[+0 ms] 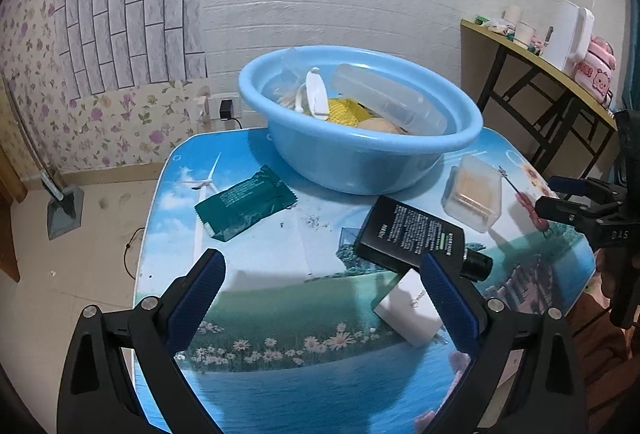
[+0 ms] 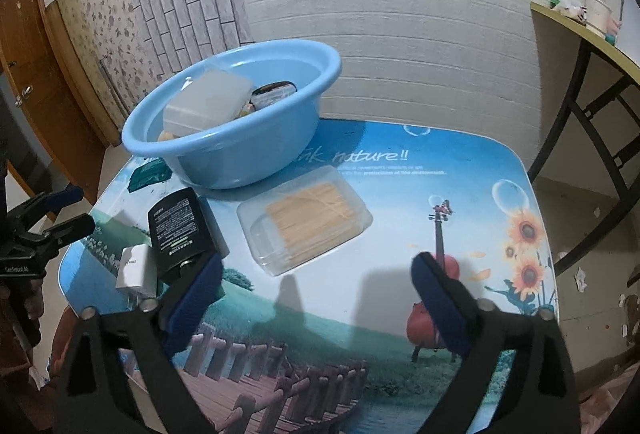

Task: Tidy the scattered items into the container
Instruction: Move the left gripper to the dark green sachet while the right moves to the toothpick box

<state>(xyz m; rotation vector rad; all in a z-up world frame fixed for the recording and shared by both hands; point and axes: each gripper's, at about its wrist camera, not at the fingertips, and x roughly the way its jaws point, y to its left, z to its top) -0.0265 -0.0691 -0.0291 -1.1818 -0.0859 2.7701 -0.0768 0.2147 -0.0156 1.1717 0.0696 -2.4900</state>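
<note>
Sitting at the far side of the printed tabletop (image 2: 400, 193), ahead of both tools: light blue plastic basin (image 1: 360, 153), already holding a clear lidded box (image 1: 390, 97), a white fan-shaped piece (image 1: 316, 93) and something yellow (image 1: 344, 111). Lying loose in front of it: clear box of toothpicks (image 2: 304, 218) just ahead of the right gripper (image 2: 318, 274), toward its left finger; black bottle (image 1: 412, 234) and white carton (image 1: 412, 308) touching each other, just inside the left gripper's (image 1: 322, 268) right finger; dark green sachet (image 1: 246, 201) ahead of its left finger, near the basin's base. Hovering over the near table edge, both grippers spread wide, gripping nothing, blue pads (image 1: 196, 300) facing inward. Standing off to the right, a yellow-topped side table (image 1: 536, 53) carrying a white jug (image 1: 568, 33) and cups.
</note>
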